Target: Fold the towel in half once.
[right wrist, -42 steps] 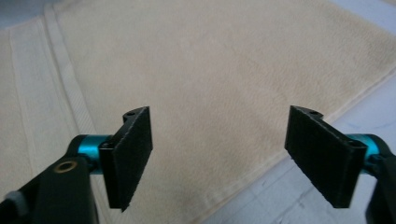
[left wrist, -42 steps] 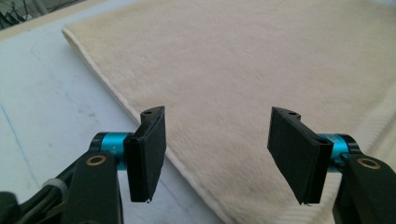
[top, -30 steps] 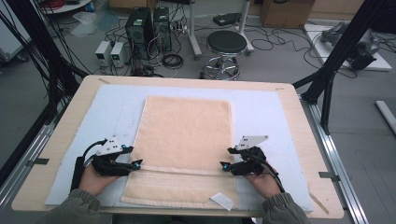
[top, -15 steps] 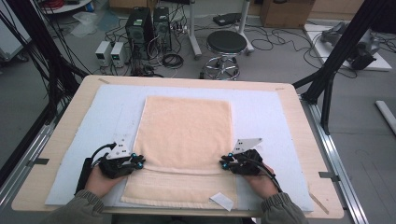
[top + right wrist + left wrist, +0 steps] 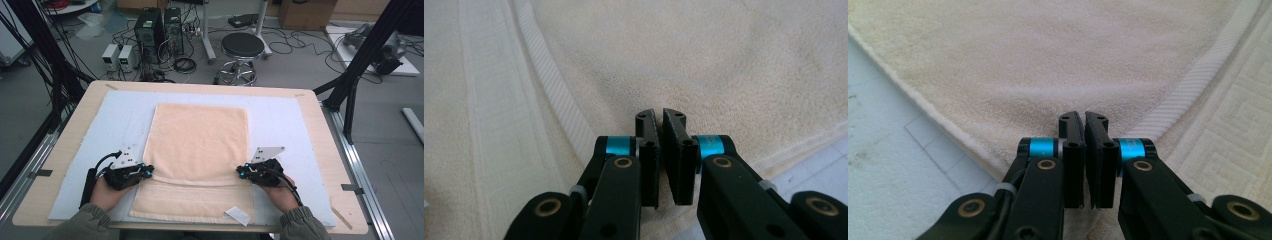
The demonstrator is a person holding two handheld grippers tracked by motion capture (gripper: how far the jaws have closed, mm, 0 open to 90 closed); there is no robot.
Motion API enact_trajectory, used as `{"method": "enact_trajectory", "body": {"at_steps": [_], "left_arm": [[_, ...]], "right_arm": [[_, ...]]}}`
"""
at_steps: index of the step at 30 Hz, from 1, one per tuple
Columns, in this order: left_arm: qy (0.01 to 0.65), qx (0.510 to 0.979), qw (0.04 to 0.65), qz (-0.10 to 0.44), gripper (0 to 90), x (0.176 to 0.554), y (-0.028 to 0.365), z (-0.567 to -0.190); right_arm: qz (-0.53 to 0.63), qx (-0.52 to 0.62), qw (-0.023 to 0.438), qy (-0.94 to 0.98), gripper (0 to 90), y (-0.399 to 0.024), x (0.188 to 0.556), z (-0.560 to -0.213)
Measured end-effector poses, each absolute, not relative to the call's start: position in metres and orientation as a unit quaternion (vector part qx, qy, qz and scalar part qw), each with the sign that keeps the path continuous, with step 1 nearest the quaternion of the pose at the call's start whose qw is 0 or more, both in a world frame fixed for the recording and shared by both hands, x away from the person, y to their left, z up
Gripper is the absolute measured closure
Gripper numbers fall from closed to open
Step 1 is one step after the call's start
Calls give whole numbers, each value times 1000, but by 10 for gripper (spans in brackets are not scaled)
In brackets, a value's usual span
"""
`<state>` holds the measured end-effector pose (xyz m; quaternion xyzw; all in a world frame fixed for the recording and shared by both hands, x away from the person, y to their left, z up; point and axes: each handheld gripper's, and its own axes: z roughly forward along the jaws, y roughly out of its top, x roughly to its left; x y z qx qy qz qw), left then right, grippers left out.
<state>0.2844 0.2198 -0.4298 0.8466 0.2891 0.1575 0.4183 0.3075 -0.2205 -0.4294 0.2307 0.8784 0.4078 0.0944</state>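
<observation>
- Now the peach-coloured terry towel (image 5: 197, 150) lies flat in the middle of the pale blue foam mat (image 5: 285, 120), which covers the light wooden table (image 5: 65, 150).
- Its near end has been folded up, so a ribbed woven band (image 5: 1193, 85) crosses the cloth just in front of the person's hands.
- At the towel's left edge, the left gripper (image 5: 145, 171) has just been closing; its black jaws stand nearly together, pinched on the folded edge of cloth.
- At the towel's right edge, the right gripper (image 5: 242, 171) has just been closing too, and it is clamped on that edge in the same way.
- Near the towel's front right corner sits a small white label (image 5: 236, 215).
- Beyond the table stands a black round stool (image 5: 242, 47) on the grey floor.
</observation>
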Motion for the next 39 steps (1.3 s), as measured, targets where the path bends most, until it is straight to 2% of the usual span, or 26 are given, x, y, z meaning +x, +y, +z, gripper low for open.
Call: {"method": "enact_trajectory", "body": {"at_steps": [14,22,32,36,38,39], "left_arm": [[293,830,445,167,861,280,224,-417],[289,829,443,181,861,275,223,-401],[262,841,437,183,862,237,223,-384],[251,849,435,164,861,218,228,-385],[246,851,438,151,822,210,229,-389],[247,852,437,149,750,208,230,-390]], "right_arm": [[432,226,109,866,853,-224,301,-415],[439,214,115,865,853,-228,298,-395],[430,182,120,876,852,-229,268,-369],[426,168,108,882,847,-230,247,-367],[421,156,91,889,795,-230,239,-370],[420,157,79,890,744,-230,237,-373]]}}
